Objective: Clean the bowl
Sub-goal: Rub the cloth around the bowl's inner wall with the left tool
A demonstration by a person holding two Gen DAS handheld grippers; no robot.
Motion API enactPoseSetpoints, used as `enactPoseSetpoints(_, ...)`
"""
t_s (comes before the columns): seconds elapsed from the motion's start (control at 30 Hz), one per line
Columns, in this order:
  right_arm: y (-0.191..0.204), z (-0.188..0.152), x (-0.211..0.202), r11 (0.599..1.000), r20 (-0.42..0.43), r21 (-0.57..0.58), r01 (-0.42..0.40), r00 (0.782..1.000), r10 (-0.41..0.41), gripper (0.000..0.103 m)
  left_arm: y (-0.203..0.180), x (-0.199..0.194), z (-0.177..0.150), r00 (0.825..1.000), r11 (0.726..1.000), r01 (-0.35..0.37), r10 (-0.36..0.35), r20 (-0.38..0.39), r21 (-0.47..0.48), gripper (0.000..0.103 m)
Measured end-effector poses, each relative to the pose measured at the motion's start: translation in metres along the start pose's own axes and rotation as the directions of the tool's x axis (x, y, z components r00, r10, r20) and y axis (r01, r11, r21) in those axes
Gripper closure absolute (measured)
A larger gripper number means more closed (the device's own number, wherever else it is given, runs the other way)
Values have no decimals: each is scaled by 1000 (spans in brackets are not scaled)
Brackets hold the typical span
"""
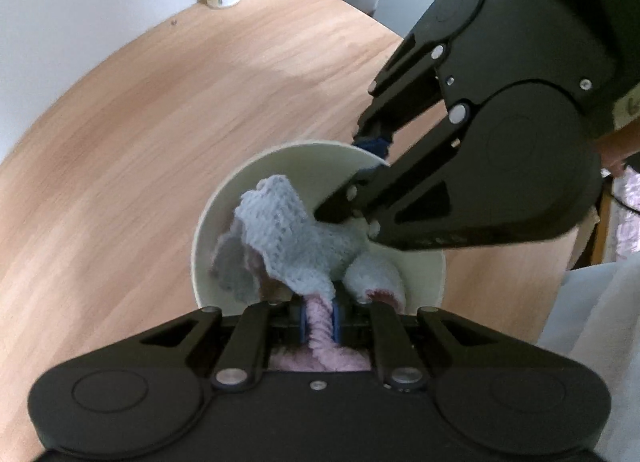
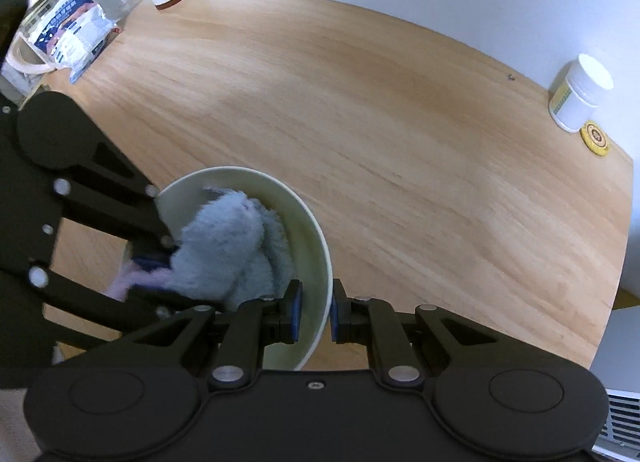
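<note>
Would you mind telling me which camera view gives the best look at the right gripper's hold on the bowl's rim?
The right wrist view: the right gripper has a blue pad on each side of the bowl wall. In the left wrist view the right gripper shows from the side, its tips partly hidden by the rim.

Cloth (image 1: 288,238) in bowl (image 1: 320,154) on table (image 1: 180,110); jar (image 2: 580,94) behind, seemingly near wall.

Nothing is reading clearly: print is showing on the packet (image 2: 76,28) at upper left, the white jar's label (image 2: 562,96) and the round yellow disc (image 2: 595,138), all too blurred.
</note>
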State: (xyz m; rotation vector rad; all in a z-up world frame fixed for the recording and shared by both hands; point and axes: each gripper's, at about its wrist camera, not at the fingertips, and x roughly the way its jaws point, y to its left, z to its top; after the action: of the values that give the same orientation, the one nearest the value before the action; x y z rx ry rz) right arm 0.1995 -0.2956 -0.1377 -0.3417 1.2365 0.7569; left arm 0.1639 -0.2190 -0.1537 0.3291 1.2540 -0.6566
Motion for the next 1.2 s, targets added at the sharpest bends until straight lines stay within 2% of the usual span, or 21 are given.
enactPoseSetpoints(0.13,-12,1,-1,997,-4,79,-27,1000,28,91,-1,0,1,1000,1000,19,-19,15,9,92)
enactPoseSetpoints(0.27,-20,-1,-1,987,-5,149,-52,999,53,92,-14,-2,3,999,996,41,-43,21,75,92)
enactPoseSetpoints(0.4,-28,-3,0,964,5,247,-100,995,102,91,-18,0,7,997,994,67,-70,32,90,93)
enactPoseSetpoints(0.63,-32,-5,0,941,23,319,-113,993,112,89,-7,-1,6,985,990,138,-137,109,-4,93)
enactPoseSetpoints(0.73,-34,-5,1,933,25,341,-115,993,113,89,1,-9,1,965,976,193,-170,200,-99,93)
enactPoseSetpoints(0.87,-37,-7,2,917,32,377,-130,991,127,89,9,-14,-8,941,946,256,-196,276,-201,93)
enactPoseSetpoints(1.07,-40,-10,-1,913,30,386,-131,991,130,89,11,-6,-10,940,948,235,-166,299,-215,93)
enactPoseSetpoints(1.2,-40,-11,-2,918,25,378,-121,992,120,88,5,5,-2,953,961,188,-128,274,-204,93)
